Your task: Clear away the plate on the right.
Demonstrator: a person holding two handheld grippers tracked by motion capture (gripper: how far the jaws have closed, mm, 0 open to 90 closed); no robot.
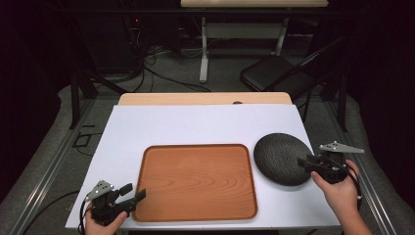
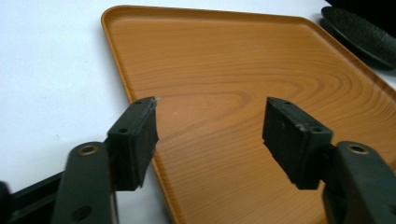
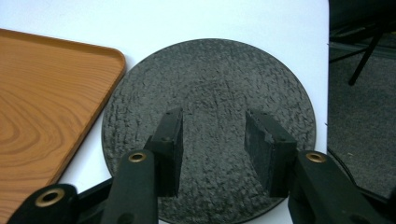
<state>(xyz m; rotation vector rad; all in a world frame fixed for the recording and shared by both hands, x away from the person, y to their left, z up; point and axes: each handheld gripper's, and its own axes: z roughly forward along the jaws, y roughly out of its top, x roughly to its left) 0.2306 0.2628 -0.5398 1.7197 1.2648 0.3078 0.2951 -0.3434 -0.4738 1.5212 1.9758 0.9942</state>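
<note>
A wooden tray (image 1: 195, 181) lies in the middle of the white table, nothing on it. To its right sits a round, rough black plate (image 1: 279, 156). My left gripper (image 1: 136, 191) rests at the tray's near left corner, open; in the left gripper view its jaws (image 2: 211, 112) straddle the tray's (image 2: 233, 56) left rim with nothing between them, and the plate (image 2: 359, 32) shows at the far right. My right gripper (image 1: 303, 164) hovers over the plate's right edge, open. In the right gripper view its jaws (image 3: 215, 116) stand apart above the plate (image 3: 210, 70), beside the tray's corner (image 3: 42, 93).
The white table top (image 1: 195, 122) has a wooden strip (image 1: 205, 99) along its far edge. Its right edge lies close to the plate, with grey floor (image 3: 359, 121) beyond. A black chair (image 1: 279, 73) and another table's legs (image 1: 204, 49) stand behind.
</note>
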